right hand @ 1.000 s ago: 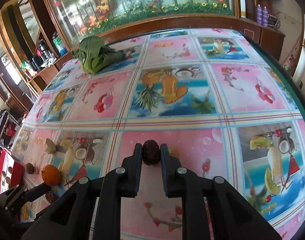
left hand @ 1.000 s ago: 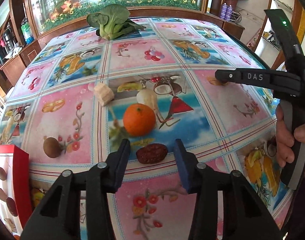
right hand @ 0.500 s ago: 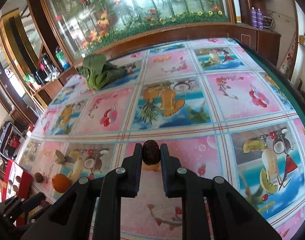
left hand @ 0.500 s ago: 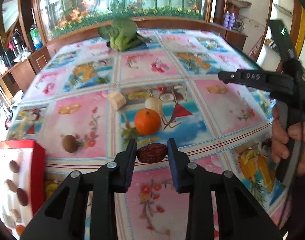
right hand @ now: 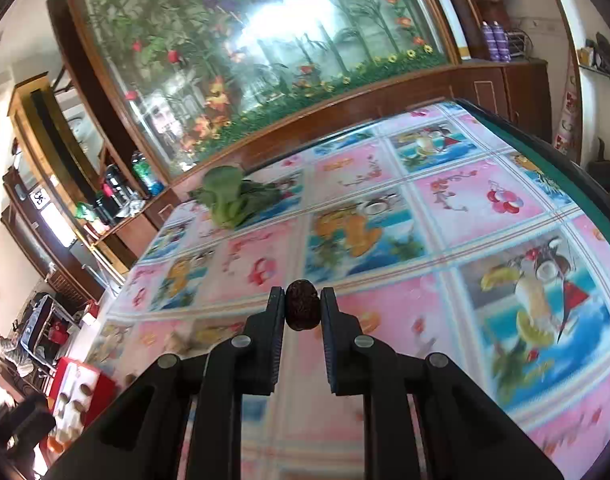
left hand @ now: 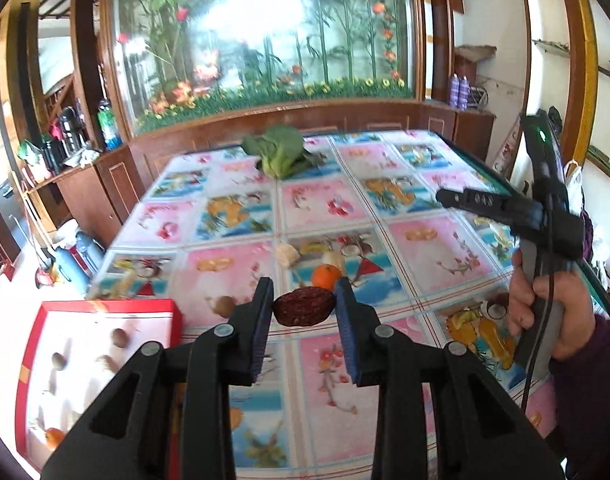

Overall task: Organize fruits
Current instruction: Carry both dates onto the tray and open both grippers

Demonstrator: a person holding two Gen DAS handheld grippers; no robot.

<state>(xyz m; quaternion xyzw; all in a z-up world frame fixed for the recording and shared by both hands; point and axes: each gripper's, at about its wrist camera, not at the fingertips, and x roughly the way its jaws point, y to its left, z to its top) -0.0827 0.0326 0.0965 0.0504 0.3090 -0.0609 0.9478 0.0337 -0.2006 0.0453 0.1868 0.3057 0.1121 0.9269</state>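
Observation:
My left gripper (left hand: 304, 307) is shut on a dark red wrinkled date (left hand: 304, 306), lying crosswise between the pads and lifted above the table. My right gripper (right hand: 302, 311) is shut on a second dark date (right hand: 302, 310), held upright above the cloth. The right gripper (left hand: 449, 197) also shows at the right of the left wrist view, held by a hand (left hand: 545, 312). An orange (left hand: 325, 276), a small brown fruit (left hand: 225, 305) and a pale banana piece (left hand: 287, 256) lie on the table. A red-rimmed white box (left hand: 105, 344) with several small brown fruits sits at lower left.
The table carries a pink and blue fruit-print cloth (left hand: 445, 256). A green leafy vegetable (left hand: 281, 154) lies at its far edge. Behind stand a wooden cabinet with a painted glass panel (left hand: 265, 40) and a cluttered side shelf (left hand: 61, 148). The table's right edge (right hand: 565, 156) is dark green.
The left gripper closed on the date lying on the cloth and lifted it up and back; the box came into fuller view. The right gripper rose and tilted with its date.

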